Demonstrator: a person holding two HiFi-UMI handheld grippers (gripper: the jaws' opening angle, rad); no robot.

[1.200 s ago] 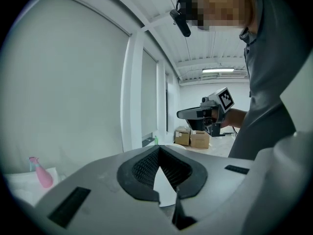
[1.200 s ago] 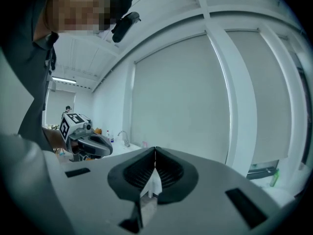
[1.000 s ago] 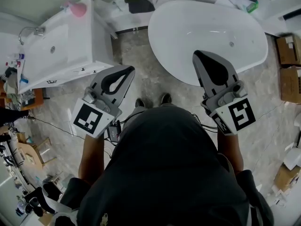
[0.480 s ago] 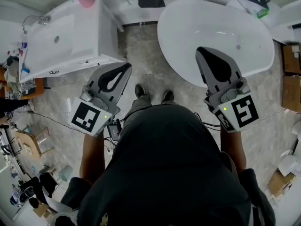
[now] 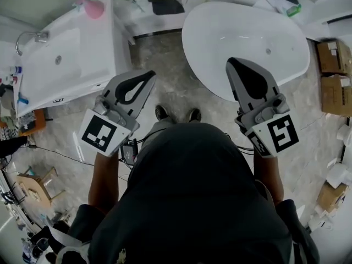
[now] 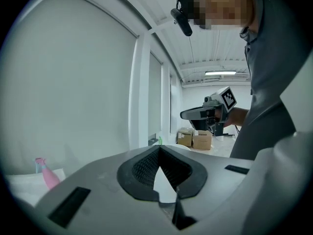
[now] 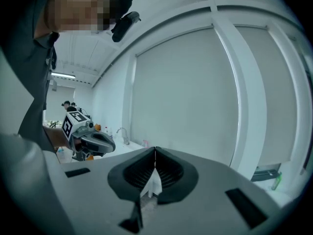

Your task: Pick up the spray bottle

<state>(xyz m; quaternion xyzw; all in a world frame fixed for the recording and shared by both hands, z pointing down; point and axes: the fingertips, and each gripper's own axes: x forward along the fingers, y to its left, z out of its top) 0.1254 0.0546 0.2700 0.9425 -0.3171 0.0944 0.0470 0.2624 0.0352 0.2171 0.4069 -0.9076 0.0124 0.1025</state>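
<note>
The pink spray bottle stands on the far corner of a white basin unit at the upper left of the head view. The left gripper view shows the bottle low at the left, far beyond the jaws. My left gripper is held over the floor beside the unit, shut and empty, its tips meeting. My right gripper hangs by the near rim of the oval bathtub, also shut and empty. Both are well short of the bottle.
The person's feet stand on marble floor between the basin unit and the tub. Cardboard boxes line the right side. A green bottle lies behind the tub. A faucet, small bottles and a wooden stool are at the left.
Both grippers stay shut and side by side. The view swayed as the person stepped, so the basin unit and tub shifted a little right, then back.
</note>
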